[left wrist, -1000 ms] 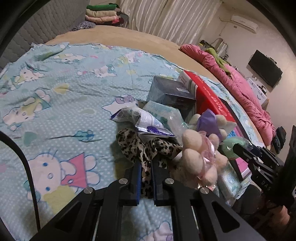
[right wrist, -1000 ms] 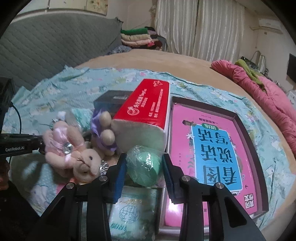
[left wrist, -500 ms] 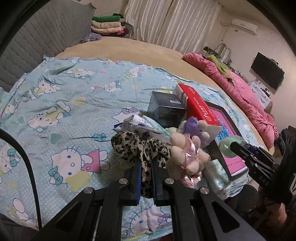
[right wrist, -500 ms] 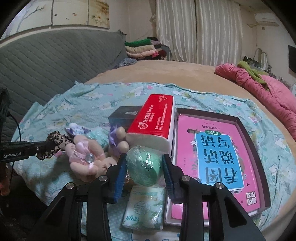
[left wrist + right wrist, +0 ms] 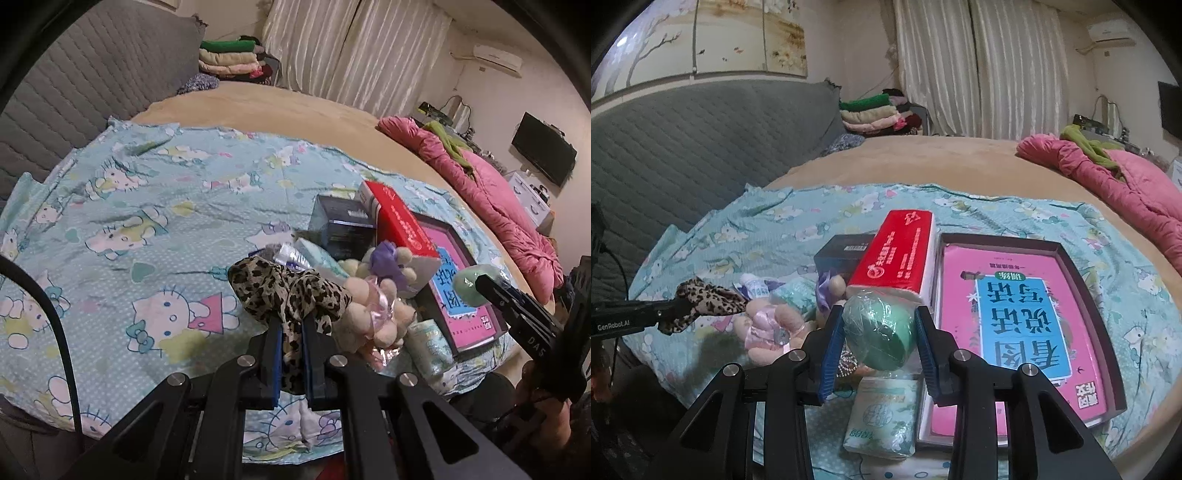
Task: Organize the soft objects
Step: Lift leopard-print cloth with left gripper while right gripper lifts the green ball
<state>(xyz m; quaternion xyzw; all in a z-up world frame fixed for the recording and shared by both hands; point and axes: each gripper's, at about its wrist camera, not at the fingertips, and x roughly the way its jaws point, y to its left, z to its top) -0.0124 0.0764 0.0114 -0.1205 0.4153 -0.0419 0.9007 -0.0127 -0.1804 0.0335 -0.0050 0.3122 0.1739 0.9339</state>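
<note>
My left gripper (image 5: 291,328) is shut on a leopard-print cloth (image 5: 280,288), which hangs lifted above the bed. From the right wrist view the same cloth (image 5: 705,302) sticks out of the left gripper (image 5: 670,314) at the left edge. My right gripper (image 5: 879,325) is shut on a green soft ball wrapped in film (image 5: 879,332), raised over the pile; the ball (image 5: 471,284) also shows at the right of the left wrist view. Below lie a pink plush toy (image 5: 772,328), a purple plush toy (image 5: 388,258) and a tissue pack (image 5: 882,421).
A red tissue box (image 5: 901,254), a dark box (image 5: 842,254) and a tray holding a pink book (image 5: 1015,310) lie on the cartoon-cat sheet (image 5: 147,221). A pink quilt (image 5: 498,199) runs along the right. Folded clothes (image 5: 871,114) are stacked by the grey headboard (image 5: 683,147).
Both grippers have risen and drawn back from the pile, each keeping its hold. The leopard cloth has come up off the sheet and the green ball hangs higher above the tissue pack.
</note>
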